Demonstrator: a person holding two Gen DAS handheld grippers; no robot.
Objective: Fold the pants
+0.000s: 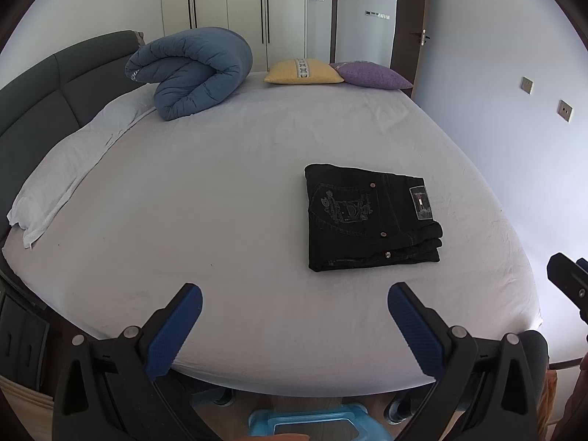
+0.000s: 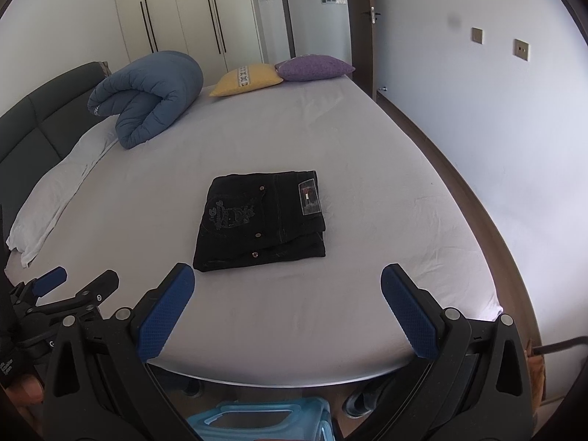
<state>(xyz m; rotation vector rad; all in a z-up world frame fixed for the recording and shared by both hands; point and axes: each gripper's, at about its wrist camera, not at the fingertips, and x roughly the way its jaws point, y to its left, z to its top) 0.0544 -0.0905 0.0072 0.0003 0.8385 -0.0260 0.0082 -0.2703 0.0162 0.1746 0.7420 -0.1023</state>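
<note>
Lying flat – folded pants, waistband rightward

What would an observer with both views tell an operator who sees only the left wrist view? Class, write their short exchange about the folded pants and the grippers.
Operator: I see only a sliver of the right gripper at my frame's edge. Is it open?
Observer: Yes. The right wrist view shows its jaws wide apart and empty, short of the folded pants.
Operator: What lies between the bed and the wall on that side?
Observer: A brown strip, seemingly floor, runs along the bed's right edge; your view does not show it.
</note>
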